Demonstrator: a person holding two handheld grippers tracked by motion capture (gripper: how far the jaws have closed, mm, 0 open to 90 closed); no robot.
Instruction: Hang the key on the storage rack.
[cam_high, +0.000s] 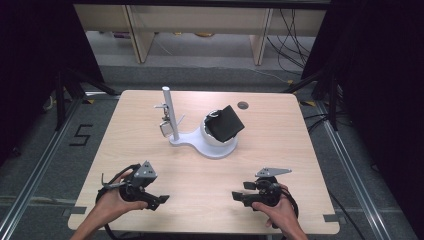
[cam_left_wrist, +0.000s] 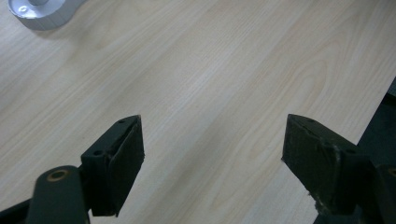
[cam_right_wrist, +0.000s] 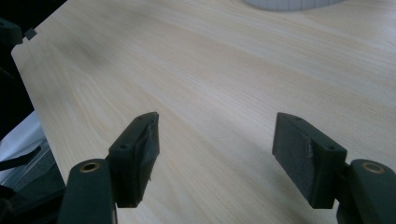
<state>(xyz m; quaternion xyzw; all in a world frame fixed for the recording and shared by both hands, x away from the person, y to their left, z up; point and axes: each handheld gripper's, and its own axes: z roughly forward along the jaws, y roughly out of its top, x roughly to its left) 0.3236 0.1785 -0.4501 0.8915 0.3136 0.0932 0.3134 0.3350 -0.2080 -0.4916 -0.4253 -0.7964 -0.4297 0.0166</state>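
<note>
Both the left gripper and right gripper rest wide open and empty near the table's 6 o'clock edge. The black pouch sits in the white stand's bowl at 12 o'clock; it looks soft and light, so pinch its raised upper corner.

Two bare forearms entering from the near edge, one hand wrapped round each tool. Left tongs held low at the near left, tips aimed inward toward the right, jaws spread wide with nothing between the pads. Right tongs held low at the near right, tips aimed inward toward the left, jaws likewise parted and empty, pads clear. Grey three-cornered plates riding on top of both.
</note>
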